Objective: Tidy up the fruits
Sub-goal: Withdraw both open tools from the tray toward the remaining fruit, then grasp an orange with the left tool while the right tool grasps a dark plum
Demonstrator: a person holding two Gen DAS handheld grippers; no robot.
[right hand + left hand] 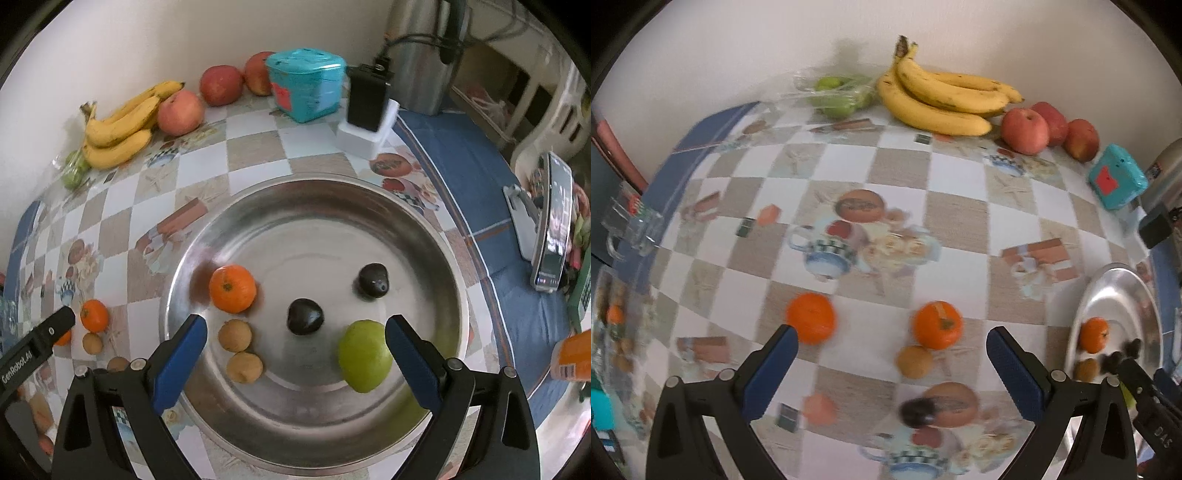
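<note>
Steel tray (424, 236) under spread right gripper (295, 330), green fruit (364, 356) inside

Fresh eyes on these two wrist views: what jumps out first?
The big steel tray fills the right wrist view, holding an orange, a green fruit, two dark fruits and two small brown ones. Along the wall sit a banana bunch and red apples. Below the open left gripper, two more oranges and a small brown fruit lie loose on the checkered tablecloth.
</note>
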